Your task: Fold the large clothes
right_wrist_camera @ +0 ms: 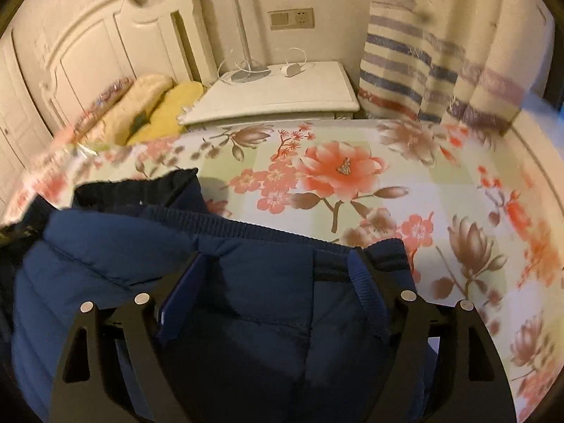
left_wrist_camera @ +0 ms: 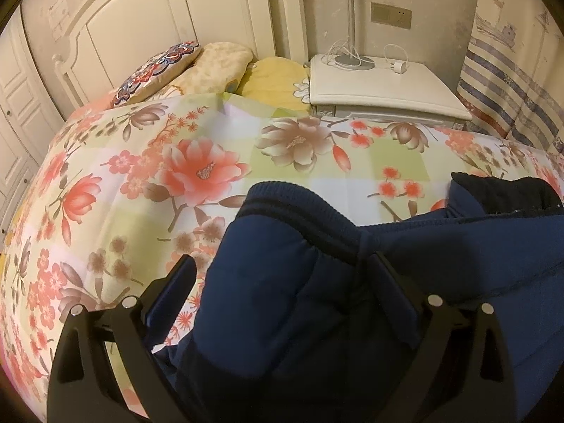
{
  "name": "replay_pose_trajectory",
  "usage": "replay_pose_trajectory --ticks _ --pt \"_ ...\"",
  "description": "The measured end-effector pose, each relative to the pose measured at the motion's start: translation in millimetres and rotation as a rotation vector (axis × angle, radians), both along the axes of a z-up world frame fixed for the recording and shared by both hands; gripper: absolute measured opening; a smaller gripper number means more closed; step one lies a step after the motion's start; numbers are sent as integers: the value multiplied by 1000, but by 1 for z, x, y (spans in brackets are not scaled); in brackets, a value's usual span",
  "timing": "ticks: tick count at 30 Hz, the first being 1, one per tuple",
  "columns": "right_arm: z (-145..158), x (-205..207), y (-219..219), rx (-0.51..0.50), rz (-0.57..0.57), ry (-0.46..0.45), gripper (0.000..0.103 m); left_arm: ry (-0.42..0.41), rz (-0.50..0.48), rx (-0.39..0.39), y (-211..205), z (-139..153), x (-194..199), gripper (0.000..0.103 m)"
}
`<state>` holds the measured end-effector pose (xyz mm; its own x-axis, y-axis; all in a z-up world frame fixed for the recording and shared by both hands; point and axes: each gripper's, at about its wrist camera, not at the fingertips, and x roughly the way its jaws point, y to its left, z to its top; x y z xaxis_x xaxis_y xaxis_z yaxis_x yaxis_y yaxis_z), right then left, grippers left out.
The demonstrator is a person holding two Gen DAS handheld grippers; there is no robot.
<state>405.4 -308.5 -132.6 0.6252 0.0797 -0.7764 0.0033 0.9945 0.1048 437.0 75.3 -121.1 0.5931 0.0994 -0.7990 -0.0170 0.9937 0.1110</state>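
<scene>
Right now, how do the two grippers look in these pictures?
Both look alike. The left gripper and right gripper each have two black fingers, wide at the base with cut-out slots and narrowing forward. Each finger carries two round silver studs and a dark blue pad on its inner face. No cables, sleeves or hands show.

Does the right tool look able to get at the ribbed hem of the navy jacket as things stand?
Probably yes. The right tool stands open right over the navy jacket, with the ribbed hem just past its fingertips. Nothing lies between them, and the floral bedspread beyond is bare.
</scene>
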Motion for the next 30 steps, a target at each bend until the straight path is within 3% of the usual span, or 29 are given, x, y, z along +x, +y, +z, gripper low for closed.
replay_pose_trajectory --ticks 4,8,9,10,13,15,18,21,23,26,30 --pt "0 -1 -10 83 -4 -26 74 -23 12 17 -1 2 -2 97" --pt "10 -6 -2 25 1 -14 75 -62 47 52 1 15 -15 97" --pt "17 -14 -1 16 -5 -22 76 -82 66 39 6 22 -24 95" --pt "27 -27 0 36 -8 -49 78 -121 73 -21 15 36 -41 95" --pt "56 -79 1 152 66 -118 90 -150 26 -143 32 60 -85 96" --pt "65 -119 3 102 115 -135 92 -167 -23 -180 46 68 -129 99" --pt "60 -187 -9 53 179 -135 92 -162 -76 -198 70 57 -192 101" --pt "40 -236 -29 55 173 -104 92 -99 -113 -224 80 29 -238 101" --pt "25 -255 -35 47 167 -87 92 -74 -132 -180 76 10 -257 101" --pt "5 -269 -35 62 174 -60 92 -95 -144 -150 66 -4 -267 101" --pt "-12 -261 -32 123 180 -57 89 -103 -135 -160 57 -8 -252 101"
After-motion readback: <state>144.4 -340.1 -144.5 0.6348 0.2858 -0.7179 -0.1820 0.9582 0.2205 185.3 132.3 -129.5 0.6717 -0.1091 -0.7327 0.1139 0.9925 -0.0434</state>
